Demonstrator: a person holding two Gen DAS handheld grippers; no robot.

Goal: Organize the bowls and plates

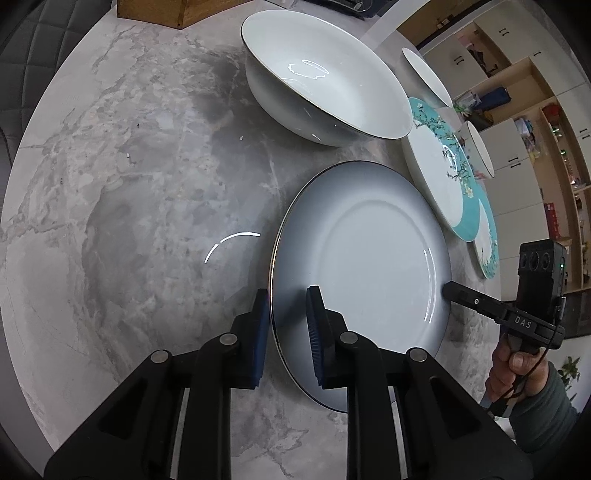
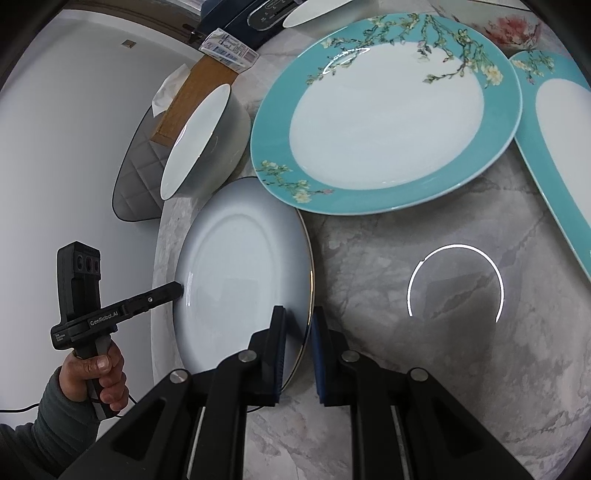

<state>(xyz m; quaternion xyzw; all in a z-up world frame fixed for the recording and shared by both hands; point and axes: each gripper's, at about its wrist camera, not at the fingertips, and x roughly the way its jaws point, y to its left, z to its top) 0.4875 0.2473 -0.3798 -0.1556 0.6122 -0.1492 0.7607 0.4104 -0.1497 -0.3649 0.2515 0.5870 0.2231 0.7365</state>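
A white plate with a thin gold rim (image 1: 365,266) lies on the marble table; it also shows in the right wrist view (image 2: 240,280). My left gripper (image 1: 288,306) straddles its near rim, one pad under and one pad over, a gap still showing. My right gripper (image 2: 298,325) straddles the opposite rim the same way; it shows in the left wrist view (image 1: 448,288) at the plate's far edge. A large white bowl (image 1: 325,74) stands behind the plate. A teal-rimmed floral plate (image 2: 384,114) lies beside it.
A second teal plate (image 2: 554,147) lies at the right. A wooden box (image 1: 162,13) stands at the back left of the table. Two small white bowls (image 1: 428,75) stand further back. The table edge (image 2: 162,258) runs close to the white plate. Shelving lines the far wall.
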